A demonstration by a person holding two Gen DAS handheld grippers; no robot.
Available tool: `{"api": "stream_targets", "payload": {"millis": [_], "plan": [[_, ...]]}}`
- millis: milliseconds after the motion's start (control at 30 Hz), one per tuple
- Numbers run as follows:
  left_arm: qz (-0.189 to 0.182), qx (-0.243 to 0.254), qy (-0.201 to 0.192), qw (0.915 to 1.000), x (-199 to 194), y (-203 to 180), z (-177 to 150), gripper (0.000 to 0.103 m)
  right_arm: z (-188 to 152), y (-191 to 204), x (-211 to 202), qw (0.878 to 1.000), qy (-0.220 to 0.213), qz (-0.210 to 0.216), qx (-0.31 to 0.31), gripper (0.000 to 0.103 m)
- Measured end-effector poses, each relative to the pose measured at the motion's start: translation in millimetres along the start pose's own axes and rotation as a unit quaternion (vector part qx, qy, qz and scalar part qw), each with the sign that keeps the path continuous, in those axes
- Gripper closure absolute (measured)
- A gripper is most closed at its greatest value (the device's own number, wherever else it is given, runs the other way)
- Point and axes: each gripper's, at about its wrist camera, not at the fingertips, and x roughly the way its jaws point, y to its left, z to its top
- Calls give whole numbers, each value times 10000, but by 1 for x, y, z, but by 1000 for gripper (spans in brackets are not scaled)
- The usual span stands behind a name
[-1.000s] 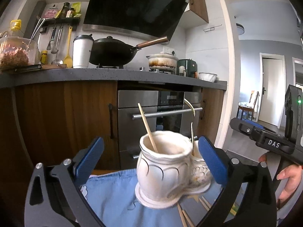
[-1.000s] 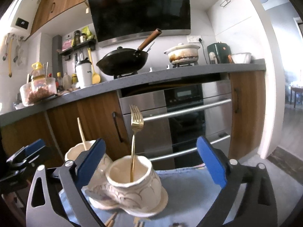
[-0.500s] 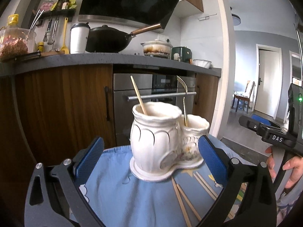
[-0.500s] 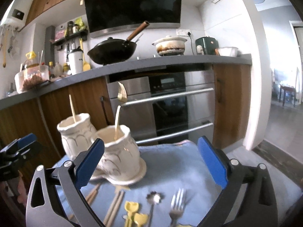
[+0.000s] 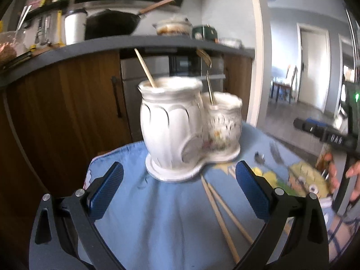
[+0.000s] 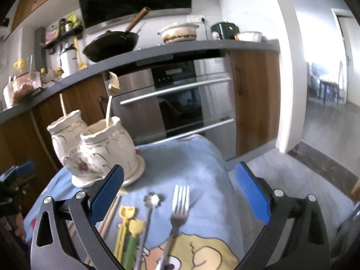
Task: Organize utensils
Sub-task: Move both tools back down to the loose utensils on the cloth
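holding chopstick (image 5: 145,68), gold fork (image 5: 208,74): holder (image 5: 180,130)

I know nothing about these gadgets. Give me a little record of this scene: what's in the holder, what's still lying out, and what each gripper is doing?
Holder: white two-cup ceramic holder on the blue cloth
In the cups: a wooden chopstick in one, a gold fork in the other
Lying out: silver fork, flower-tipped spoon, yellow-handled utensils, chopsticks
Left gripper: fingers apart, holding nothing
Right gripper: fingers apart, empty, above the silver fork
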Motion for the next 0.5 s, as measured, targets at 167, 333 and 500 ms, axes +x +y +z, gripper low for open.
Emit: {"api": "stream_targets", "payload": {"millis": [167,333,500], "plan": [[38,207,661,9976,19,-6,-8,5,-8,-9,5,9995,271,-126,102,5],[-24,286,1078,9938,29,-12,-18,5,-13,-5,10,9978,557,-335,-132,5],[-68,296,1284,9913,35,-14,-25,5,-19,5,17,9938,854,-499,-502,5]]}}
